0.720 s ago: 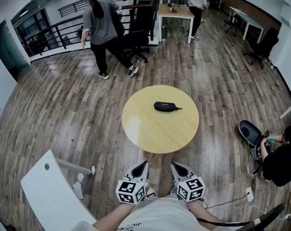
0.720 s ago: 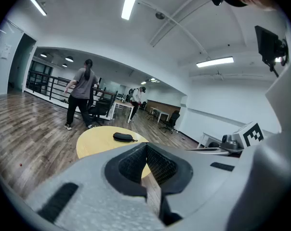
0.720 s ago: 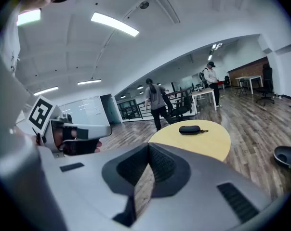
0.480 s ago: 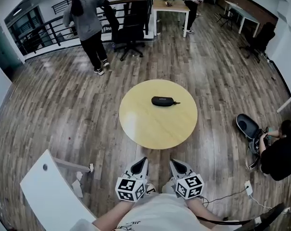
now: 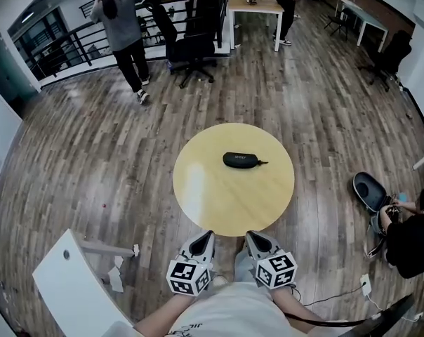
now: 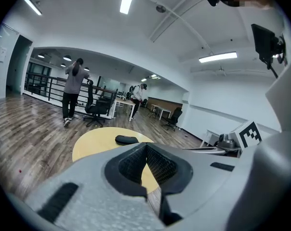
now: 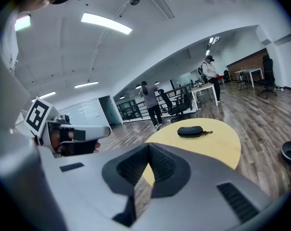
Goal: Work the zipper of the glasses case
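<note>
Black and oval, the glasses case (image 5: 241,160) lies flat on the round yellow tabletop (image 5: 226,206), a little past its centre toward the far edge, with its short pull cord (image 5: 262,163) trailing toward the right edge. Well apart from it, off the tabletop's near edge and close to the person's body, the left gripper (image 5: 206,237) and right gripper (image 5: 253,236) sit side by side, each with jaws closed tip to tip on nothing. Beyond the far edge, a black office chair (image 5: 191,51) and a standing person (image 5: 124,30) are on the wooden floor.
</note>
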